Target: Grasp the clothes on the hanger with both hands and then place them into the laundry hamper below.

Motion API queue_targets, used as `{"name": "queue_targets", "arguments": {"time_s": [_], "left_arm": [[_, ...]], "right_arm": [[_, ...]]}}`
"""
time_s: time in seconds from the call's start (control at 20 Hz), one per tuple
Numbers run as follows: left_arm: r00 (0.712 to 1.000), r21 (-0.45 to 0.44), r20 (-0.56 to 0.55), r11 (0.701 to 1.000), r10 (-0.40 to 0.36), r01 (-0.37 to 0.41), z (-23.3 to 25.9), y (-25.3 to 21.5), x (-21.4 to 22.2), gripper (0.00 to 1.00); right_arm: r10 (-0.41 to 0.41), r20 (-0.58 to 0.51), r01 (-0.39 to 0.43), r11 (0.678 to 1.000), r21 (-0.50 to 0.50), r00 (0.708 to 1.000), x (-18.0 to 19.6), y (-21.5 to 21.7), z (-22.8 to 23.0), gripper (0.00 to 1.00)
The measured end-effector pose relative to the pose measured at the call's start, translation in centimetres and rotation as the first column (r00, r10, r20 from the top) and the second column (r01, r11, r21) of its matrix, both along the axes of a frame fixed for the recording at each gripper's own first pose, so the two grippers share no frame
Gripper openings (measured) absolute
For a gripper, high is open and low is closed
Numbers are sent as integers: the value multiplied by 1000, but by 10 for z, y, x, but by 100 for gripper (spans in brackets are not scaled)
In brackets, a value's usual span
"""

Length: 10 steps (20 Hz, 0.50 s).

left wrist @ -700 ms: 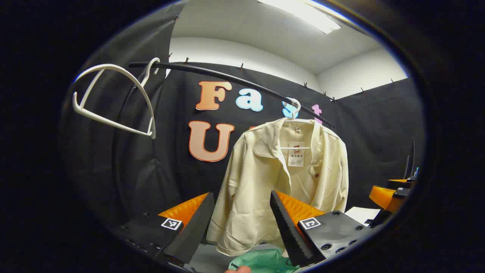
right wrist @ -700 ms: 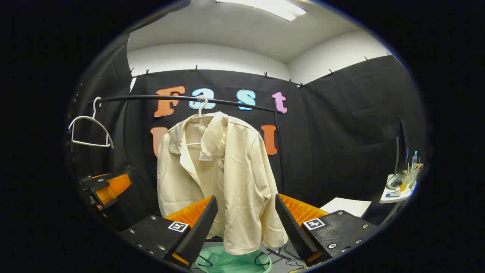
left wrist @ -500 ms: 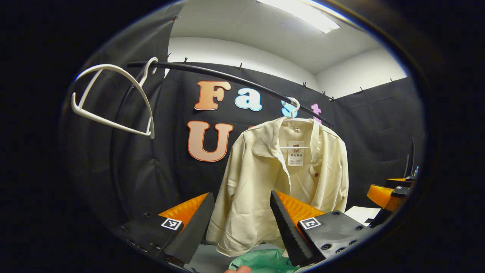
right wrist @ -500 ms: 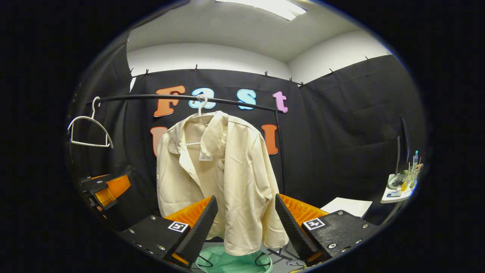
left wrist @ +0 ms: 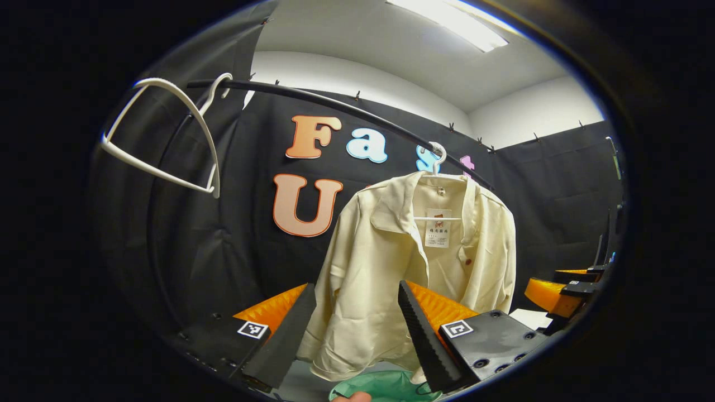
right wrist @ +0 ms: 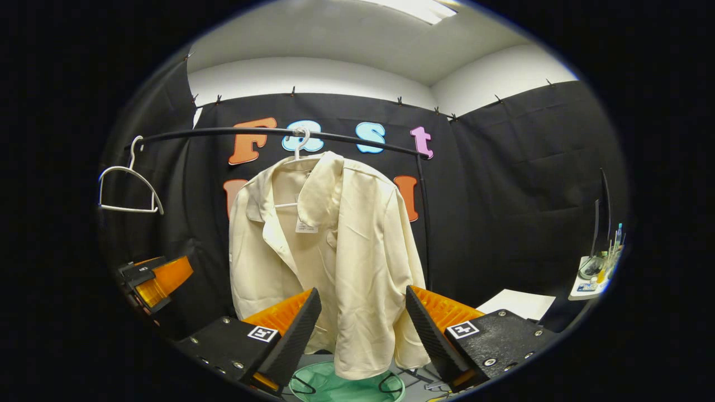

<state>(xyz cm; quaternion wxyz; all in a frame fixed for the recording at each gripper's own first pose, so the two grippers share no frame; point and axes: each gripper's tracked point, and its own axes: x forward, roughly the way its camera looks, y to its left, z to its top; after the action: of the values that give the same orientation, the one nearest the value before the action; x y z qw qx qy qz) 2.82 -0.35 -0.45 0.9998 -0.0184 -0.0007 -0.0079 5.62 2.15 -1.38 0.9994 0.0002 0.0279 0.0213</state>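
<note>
A cream shirt [left wrist: 391,262] [right wrist: 329,251] hangs on a white hanger [left wrist: 437,162] [right wrist: 299,145] from a black rail [left wrist: 335,111] [right wrist: 268,133]. A green laundry hamper [left wrist: 385,386] [right wrist: 341,386] stands on the floor right under its hem. My left gripper [left wrist: 357,329] is open, its fingers framing the shirt's lower left part from a short way in front. My right gripper [right wrist: 363,329] is open too, facing the shirt's right side and sleeve. The right gripper [left wrist: 564,287] also shows far right in the left gripper view, and the left gripper [right wrist: 153,279] far left in the right gripper view.
An empty white hanger [left wrist: 167,139] [right wrist: 125,187] hangs at the rail's left end. The rail's upright post [right wrist: 425,223] stands just right of the shirt. A white sheet [right wrist: 516,304] and a small table with bottles [right wrist: 595,273] lie to the right.
Both grippers have come a little closer to the shirt, which looks slightly larger. Their jaws stay just as wide.
</note>
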Motion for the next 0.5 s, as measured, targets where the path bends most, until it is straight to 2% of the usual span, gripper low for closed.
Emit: {"name": "queue_targets", "arguments": {"time_s": [0.25, 0.45, 0.5], "left_arm": [[1000, -3, 8, 1000, -12, 12, -1, -1, 12, 98], [1000, -4, -3, 1000, -13, 13, -8, 0, 18, 100], [1000, -5, -7, 1000, -16, 16, -11, 0, 20, 96]], "right_arm": [[31, 12, -31, 999, 13, 999, 27, 17, 6, 94], [36, 16, -35, 999, -39, 999, 78, 32, 1, 94], [18, 22, -16, 998, -65, 1000, 94, 31, -2, 94]]}}
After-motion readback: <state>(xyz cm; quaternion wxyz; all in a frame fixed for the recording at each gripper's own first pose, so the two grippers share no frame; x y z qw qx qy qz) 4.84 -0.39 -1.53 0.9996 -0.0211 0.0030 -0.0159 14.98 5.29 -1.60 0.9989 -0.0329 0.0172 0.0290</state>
